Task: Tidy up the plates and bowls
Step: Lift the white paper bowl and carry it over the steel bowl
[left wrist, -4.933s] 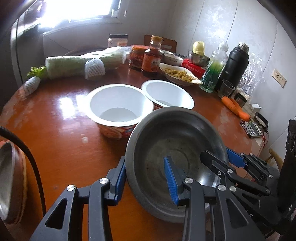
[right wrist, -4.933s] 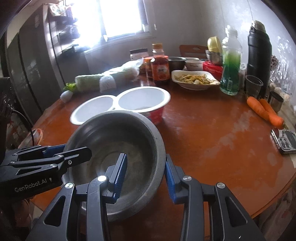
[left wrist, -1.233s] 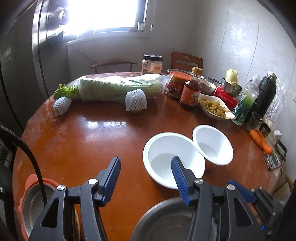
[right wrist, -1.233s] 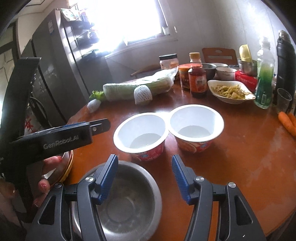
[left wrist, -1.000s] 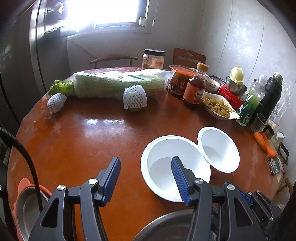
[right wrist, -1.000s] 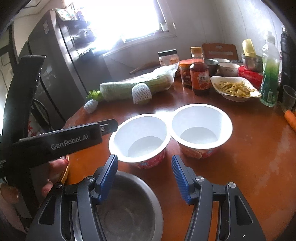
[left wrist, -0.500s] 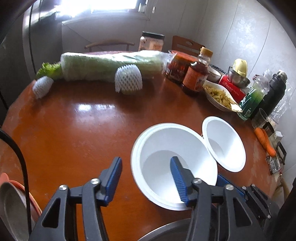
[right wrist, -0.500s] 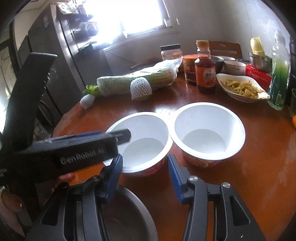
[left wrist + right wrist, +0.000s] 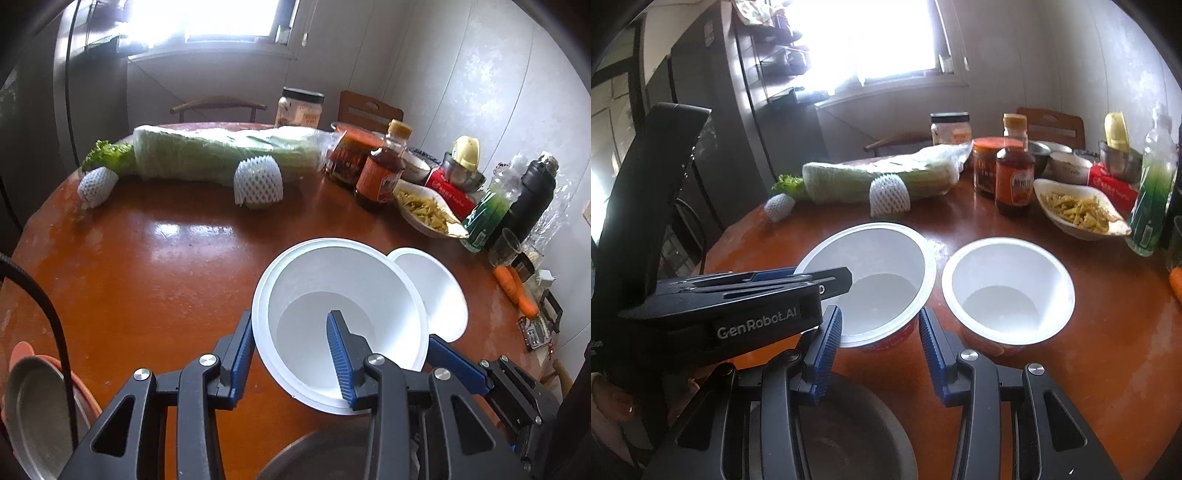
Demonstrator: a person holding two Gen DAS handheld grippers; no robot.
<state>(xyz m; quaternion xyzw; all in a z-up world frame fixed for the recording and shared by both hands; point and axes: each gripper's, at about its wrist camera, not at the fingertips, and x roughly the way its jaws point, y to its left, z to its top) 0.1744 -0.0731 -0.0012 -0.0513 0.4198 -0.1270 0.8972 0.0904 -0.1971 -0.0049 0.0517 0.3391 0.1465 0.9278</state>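
Observation:
Two white paper bowls with red sides stand side by side on the round brown table point(image 9: 147, 277). My left gripper point(image 9: 291, 354) straddles the near wall of the left bowl point(image 9: 343, 295): one pad outside, the other inside. Its jaws are closing, with a gap still left. My right gripper point(image 9: 879, 350) brackets the red base of that same bowl point(image 9: 879, 273) from the front. Its jaws are closing too, the pads just short of the sides. The second bowl point(image 9: 1004, 295) stands free to the right. A grey metal bowl point(image 9: 849, 435) lies under both grippers at the near edge.
A wrapped cabbage point(image 9: 221, 155) and two foam-netted fruits lie at the back. Sauce jars, a bottle point(image 9: 380, 173), a dish of food point(image 9: 428, 214), a green bottle, a black flask point(image 9: 532, 195) and carrots point(image 9: 517, 291) crowd the right side. A metal dish on an orange base point(image 9: 33, 406) sits low left.
Both grippers have come forward onto the left white bowl and their jaws have narrowed. The left gripper's right finger now sits inside the bowl.

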